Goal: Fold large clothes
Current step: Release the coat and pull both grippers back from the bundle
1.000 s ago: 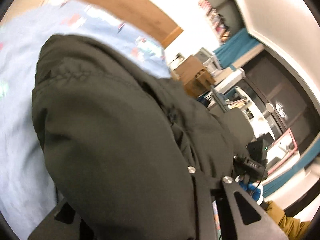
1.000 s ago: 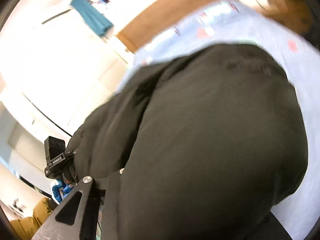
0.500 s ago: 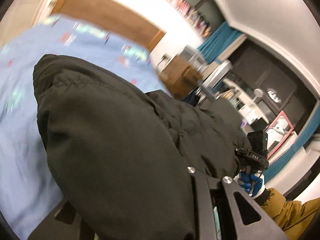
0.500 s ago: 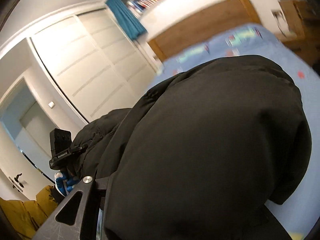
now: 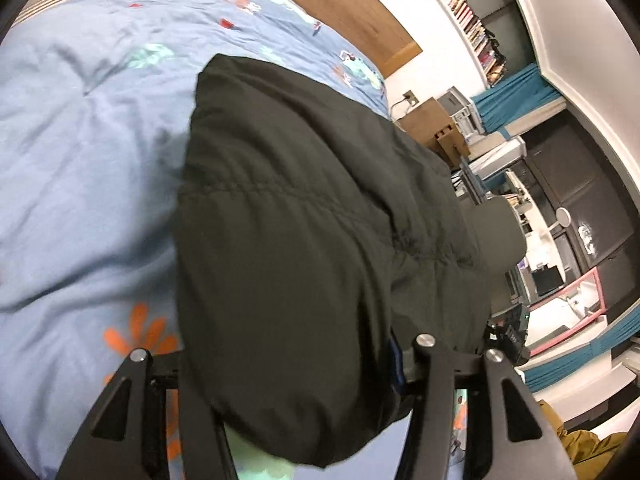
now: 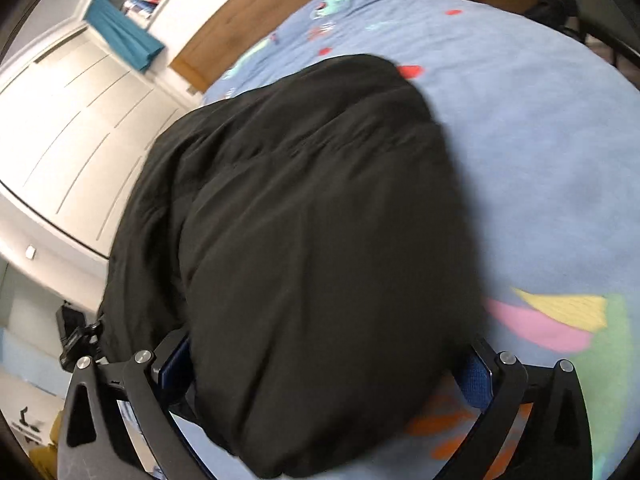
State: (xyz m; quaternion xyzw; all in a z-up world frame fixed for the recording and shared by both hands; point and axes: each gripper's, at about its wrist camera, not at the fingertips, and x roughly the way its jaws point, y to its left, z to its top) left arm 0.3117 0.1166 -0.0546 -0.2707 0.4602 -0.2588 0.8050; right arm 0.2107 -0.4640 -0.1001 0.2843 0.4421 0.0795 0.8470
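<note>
A dark olive padded jacket (image 5: 300,240) lies folded over in a thick bundle on the light blue patterned bed cover (image 5: 80,140). In the left wrist view my left gripper (image 5: 280,360) straddles its near end. Its jaws are opening, the fold bulges between them, and a gap shows at the left finger (image 5: 140,364). In the right wrist view the same jacket (image 6: 312,220) fills the middle above the bed cover (image 6: 540,160). My right gripper (image 6: 324,364) is opening wide, both blue pads (image 6: 476,372) bared beside the fold.
A wooden headboard (image 5: 360,12) runs along the far end of the bed. Beyond the bed's right edge stand a wooden nightstand (image 5: 436,124), bookshelves (image 5: 468,12) and cluttered desks. White wardrobe doors (image 6: 80,128) line the other side. A mustard sleeve (image 5: 580,444) shows low right.
Both grippers came down and forward with the jacket, which now rests on the bed. Both pairs of jaws, earlier shut on the fabric, have spread apart.
</note>
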